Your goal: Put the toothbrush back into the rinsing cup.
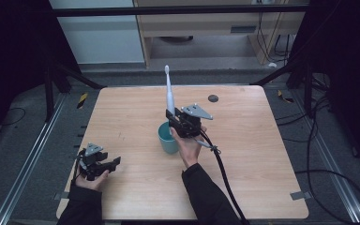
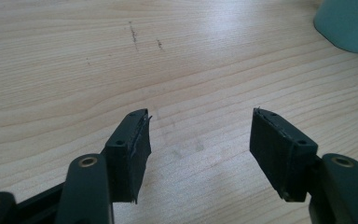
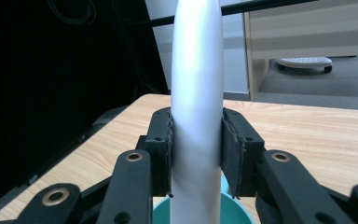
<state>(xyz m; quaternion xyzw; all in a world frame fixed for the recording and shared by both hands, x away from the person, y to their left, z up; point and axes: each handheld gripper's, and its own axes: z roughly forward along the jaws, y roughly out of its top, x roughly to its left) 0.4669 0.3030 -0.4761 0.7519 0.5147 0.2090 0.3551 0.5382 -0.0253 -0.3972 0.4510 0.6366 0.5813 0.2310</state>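
A white electric toothbrush point(image 1: 169, 93) stands upright over a teal cup point(image 1: 168, 139) near the table's middle. My right gripper point(image 1: 172, 116) is shut on the toothbrush handle point(image 3: 196, 116), its pads pressed on both sides, and the cup's rim point(image 3: 242, 211) shows just below the jaws. Whether the handle's lower end is inside the cup is hidden. My left gripper point(image 1: 115, 162) rests low at the table's front left, open, with bare wood between its jaws point(image 2: 199, 135). The teal cup point(image 2: 349, 23) sits at the top right corner of the left gripper view.
The wooden table point(image 1: 243, 154) has a small dark round disc point(image 1: 213, 98) near its back edge. A thick black cable point(image 1: 222, 171) trails from the right gripper toward the front. Metal frame rails and loose cables lie on the floor on both sides.
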